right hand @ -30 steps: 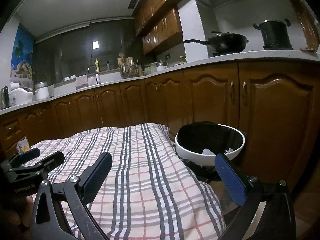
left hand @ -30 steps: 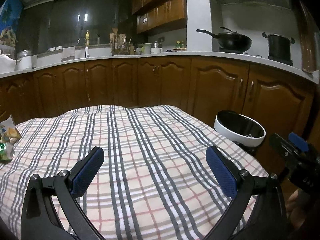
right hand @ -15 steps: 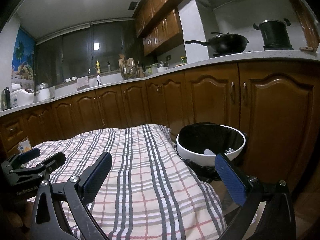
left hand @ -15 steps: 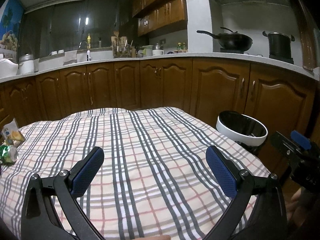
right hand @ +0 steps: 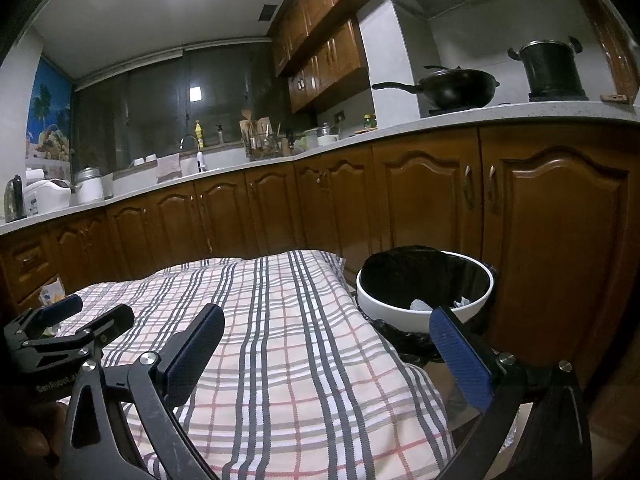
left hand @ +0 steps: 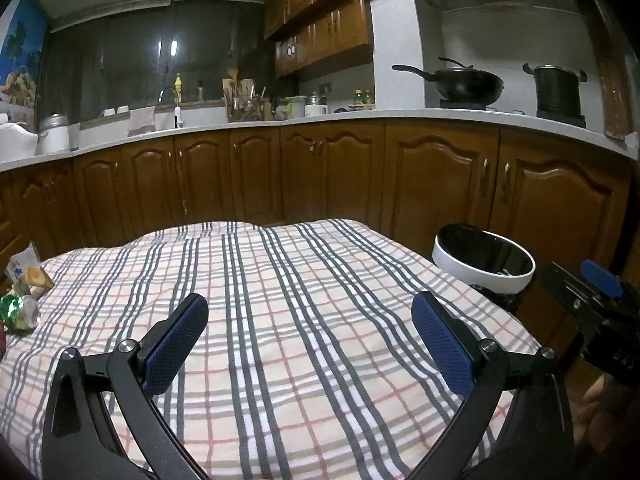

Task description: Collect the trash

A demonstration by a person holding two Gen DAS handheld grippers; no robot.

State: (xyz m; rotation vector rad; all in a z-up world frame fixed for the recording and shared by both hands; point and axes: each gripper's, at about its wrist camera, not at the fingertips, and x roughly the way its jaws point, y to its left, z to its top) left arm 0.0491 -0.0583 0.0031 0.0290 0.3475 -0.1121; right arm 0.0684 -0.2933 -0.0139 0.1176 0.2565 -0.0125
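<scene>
A white trash bin [left hand: 484, 268] with a black liner stands on the floor by the table's right side; in the right wrist view the bin [right hand: 424, 312] holds crumpled white scraps. Trash lies at the table's far left: a crushed green can [left hand: 20, 312] and a torn snack packet [left hand: 28, 274]. The packet [right hand: 52, 292] also peeks out behind the left tool. My left gripper [left hand: 308, 336] hovers open over the middle of the checked tablecloth [left hand: 300, 300], holding nothing. My right gripper [right hand: 328, 348] is open and empty, between the table's right edge and the bin.
Brown wooden cabinets [left hand: 328, 176] run under a white counter [left hand: 440, 114] behind the table. A black wok [left hand: 464, 84] and a black pot [left hand: 556, 88] sit on the stove. A sink area with utensils [left hand: 244, 100] lies further left.
Both views have shifted slightly: the table sits lower in frame and the left-side trash has drifted a little right. Both grippers remain open and empty.
</scene>
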